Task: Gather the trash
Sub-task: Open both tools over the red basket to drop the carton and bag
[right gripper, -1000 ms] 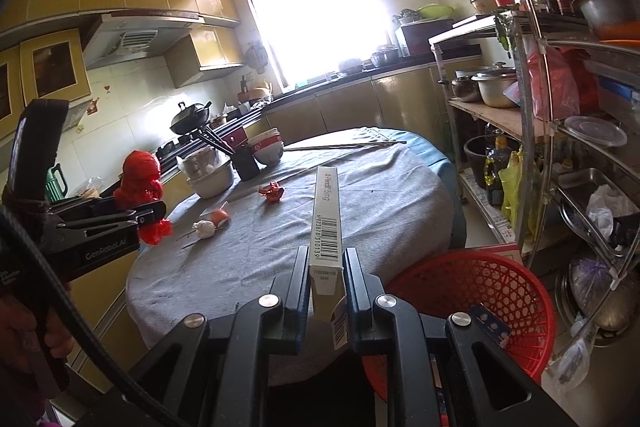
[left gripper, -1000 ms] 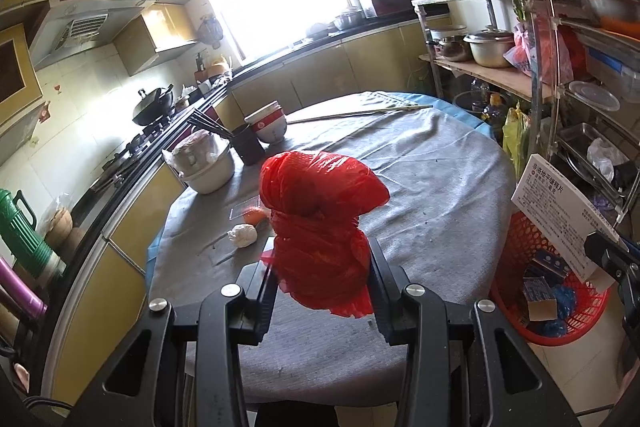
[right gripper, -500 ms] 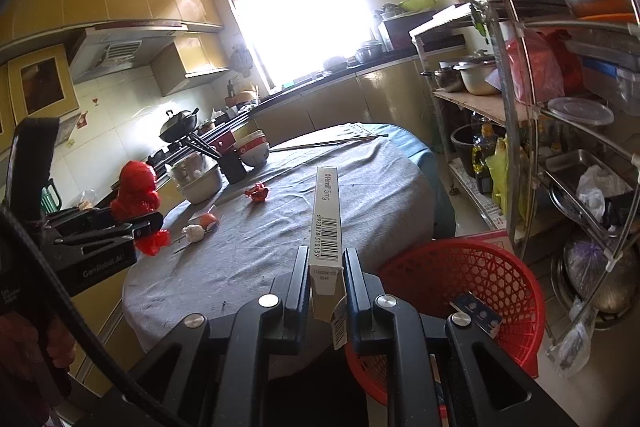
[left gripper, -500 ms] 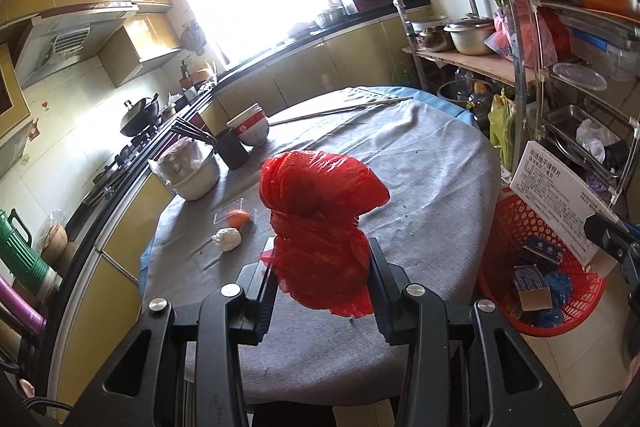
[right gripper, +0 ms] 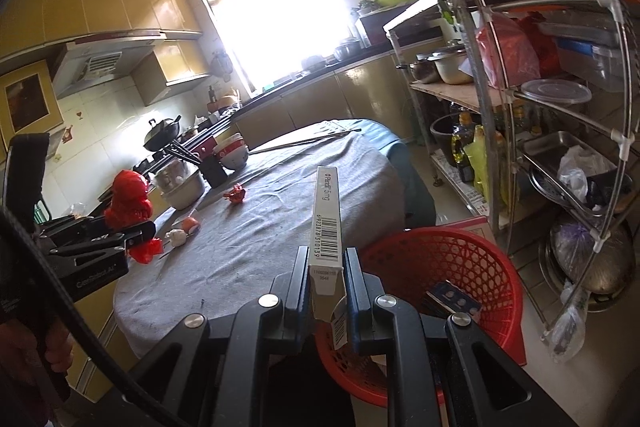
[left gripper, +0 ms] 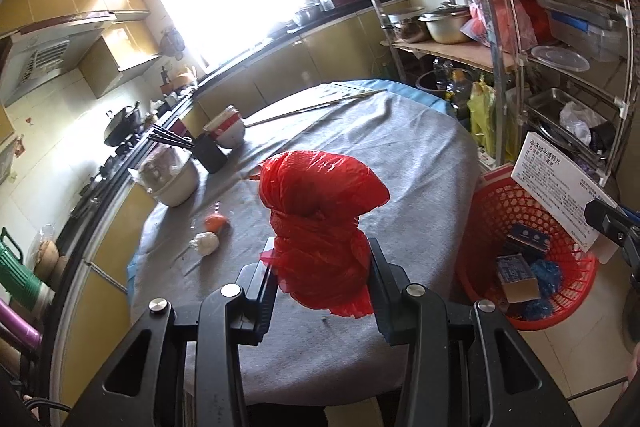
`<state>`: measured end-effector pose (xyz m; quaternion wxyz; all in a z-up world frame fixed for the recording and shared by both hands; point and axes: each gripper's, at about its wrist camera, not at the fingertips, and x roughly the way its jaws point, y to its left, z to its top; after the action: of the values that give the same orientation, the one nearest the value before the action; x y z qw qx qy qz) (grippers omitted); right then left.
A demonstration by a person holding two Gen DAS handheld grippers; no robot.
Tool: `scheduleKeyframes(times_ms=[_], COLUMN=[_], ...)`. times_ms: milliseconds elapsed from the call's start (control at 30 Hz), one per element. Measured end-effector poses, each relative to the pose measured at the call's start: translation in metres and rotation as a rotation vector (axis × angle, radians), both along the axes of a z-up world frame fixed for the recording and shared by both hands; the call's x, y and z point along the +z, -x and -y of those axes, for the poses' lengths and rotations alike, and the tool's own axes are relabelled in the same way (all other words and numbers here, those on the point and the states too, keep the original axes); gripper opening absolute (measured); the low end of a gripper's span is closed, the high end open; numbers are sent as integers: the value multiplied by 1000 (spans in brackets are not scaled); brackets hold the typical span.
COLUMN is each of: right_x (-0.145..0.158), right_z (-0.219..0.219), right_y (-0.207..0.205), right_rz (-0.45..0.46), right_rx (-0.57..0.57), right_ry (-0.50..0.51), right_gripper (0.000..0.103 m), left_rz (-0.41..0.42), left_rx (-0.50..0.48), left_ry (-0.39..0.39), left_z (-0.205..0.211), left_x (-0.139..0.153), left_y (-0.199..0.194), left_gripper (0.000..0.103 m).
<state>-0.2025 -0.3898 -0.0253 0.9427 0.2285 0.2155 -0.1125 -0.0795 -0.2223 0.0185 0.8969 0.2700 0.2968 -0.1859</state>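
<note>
My left gripper [left gripper: 322, 267] is shut on a knotted red plastic bag [left gripper: 320, 223], held above the near edge of the round grey-clothed table [left gripper: 400, 155]. The same red plastic bag [right gripper: 130, 203] and left gripper [right gripper: 138, 233] appear at the left of the right wrist view. My right gripper [right gripper: 328, 279] is shut on a thin white medicine box [right gripper: 328, 223], standing on edge over the rim of the red basket [right gripper: 448, 267]. In the left wrist view that medicine box [left gripper: 554, 195] hangs over the red basket [left gripper: 524, 259], which holds small boxes and blue scraps.
On the table lie an orange scrap [left gripper: 216, 223], a white crumpled ball [left gripper: 206, 243] and a small red scrap [right gripper: 236, 194], beside a steel pot [left gripper: 172, 179], a black chopstick cup [left gripper: 210, 155] and stacked bowls [left gripper: 226, 129]. A metal rack [right gripper: 560, 107] of pots stands right of the basket.
Both grippers have drifted right toward the red basket, which now looks larger and closer. Each keeps its grip, and the views have rolled slightly.
</note>
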Motion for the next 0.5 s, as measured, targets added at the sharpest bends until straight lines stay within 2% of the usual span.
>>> scheduleKeyframes(times_ms=[300, 500], right_x=[-10, -19], right_z=[26, 43], right_y=[15, 25], right_rz=[-18, -33], right_rx=[-65, -103], right_ry=[-26, -50], right_gripper=[17, 17], left_rz=[-133, -208], left_rx=[-97, -212], left_ry=[41, 43], left_z=[28, 60], left_x=[-15, -25], left_y=[0, 6], left_gripper=[43, 43])
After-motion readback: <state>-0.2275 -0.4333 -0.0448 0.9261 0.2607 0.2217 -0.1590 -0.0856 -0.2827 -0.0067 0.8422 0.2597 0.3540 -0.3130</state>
